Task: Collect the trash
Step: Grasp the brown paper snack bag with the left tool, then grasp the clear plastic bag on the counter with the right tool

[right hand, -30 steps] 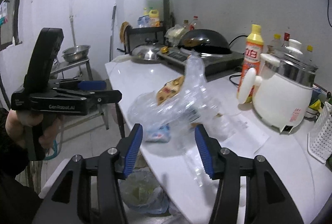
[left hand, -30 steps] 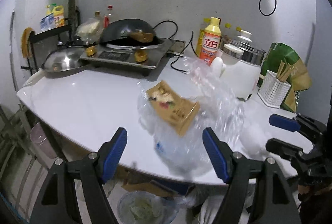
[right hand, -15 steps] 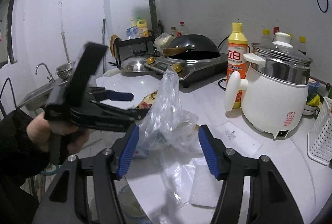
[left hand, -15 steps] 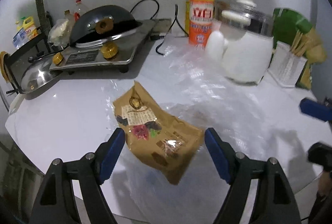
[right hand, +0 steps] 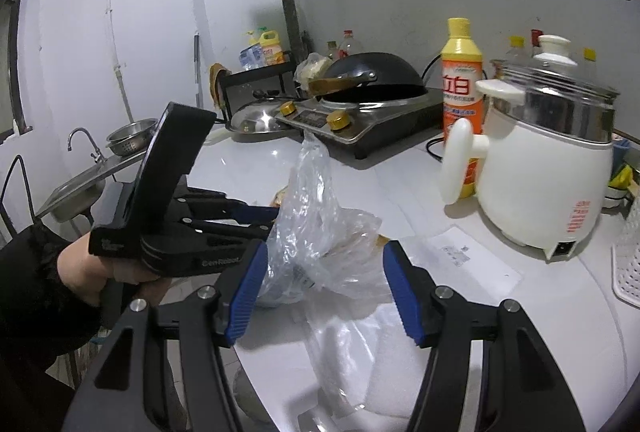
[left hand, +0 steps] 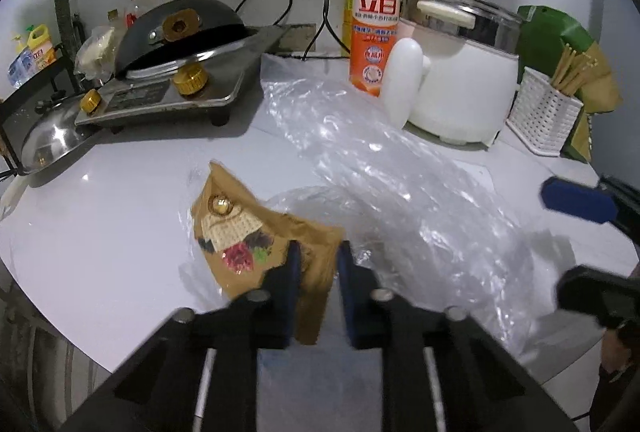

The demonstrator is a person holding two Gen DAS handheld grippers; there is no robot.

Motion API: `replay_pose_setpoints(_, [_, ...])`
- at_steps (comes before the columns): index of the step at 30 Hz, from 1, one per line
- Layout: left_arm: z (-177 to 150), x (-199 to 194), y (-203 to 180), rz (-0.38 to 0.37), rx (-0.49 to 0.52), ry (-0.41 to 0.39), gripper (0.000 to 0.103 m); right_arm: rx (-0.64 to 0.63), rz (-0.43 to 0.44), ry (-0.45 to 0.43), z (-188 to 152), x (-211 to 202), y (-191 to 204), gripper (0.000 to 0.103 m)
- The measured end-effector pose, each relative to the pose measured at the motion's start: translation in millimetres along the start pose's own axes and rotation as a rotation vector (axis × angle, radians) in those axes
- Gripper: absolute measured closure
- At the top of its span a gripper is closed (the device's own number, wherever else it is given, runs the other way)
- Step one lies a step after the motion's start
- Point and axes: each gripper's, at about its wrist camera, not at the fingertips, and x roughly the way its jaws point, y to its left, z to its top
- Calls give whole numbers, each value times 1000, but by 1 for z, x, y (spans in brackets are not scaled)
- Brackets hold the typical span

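Observation:
A brown snack wrapper lies on the white counter, partly under a crumpled clear plastic bag. My left gripper has its jaws closing, and the pads pinch the wrapper's near corner. In the right wrist view, the left gripper reaches into the bag from the left, held by a hand in a dark sleeve. My right gripper stands open, with the bag's lower folds between its blue fingers but not pressed. The right gripper shows at the right edge of the left wrist view.
At the back stand a stove with a black wok, a steel lid, an orange detergent bottle, a white electric cooker and a white chopstick basket. A paper sheet lies by the cooker. A sink is far left.
My left gripper came forward and down over the wrapper, and its jaws closed from wide open onto the wrapper's corner. The right gripper edged closer to the bag.

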Motion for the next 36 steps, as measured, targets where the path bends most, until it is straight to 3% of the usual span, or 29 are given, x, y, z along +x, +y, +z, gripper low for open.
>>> replay_pose_setpoints(6, [3,-32,6,-3,-3,-113,95,-1,4,33,0,19,10,45])
replay_pose_setpoints(12, [5,-63,22,8,-30,-177,95,16,6,51,6,29,20,44])
replay_pose_setpoints(15, [3,-77,32,6,-51,-204,95,31,-6,38,11,27,24,34])
replay_pose_setpoints(22, [-7,-90,52,5,-92,-233,95,62,-32,-6,23,19,33,21])
replay_pose_setpoints(29, [-22,-113,70,16,-127,-264,95,87,-119,105,14,60,32,21])
replay_pose_setpoints(31, [-28,-120,75,20,-133,-272,95,97,-141,118,10,64,30,41])
replay_pose_setpoints(32, [-31,-123,77,23,-135,-276,95,97,-153,129,9,67,29,67])
replay_pose_setpoints(33, [-34,-127,79,25,-138,-280,95,95,-156,139,8,68,29,83])
replay_pose_setpoints(36, [-45,-137,83,34,-152,-300,95,101,-126,121,9,66,27,92])
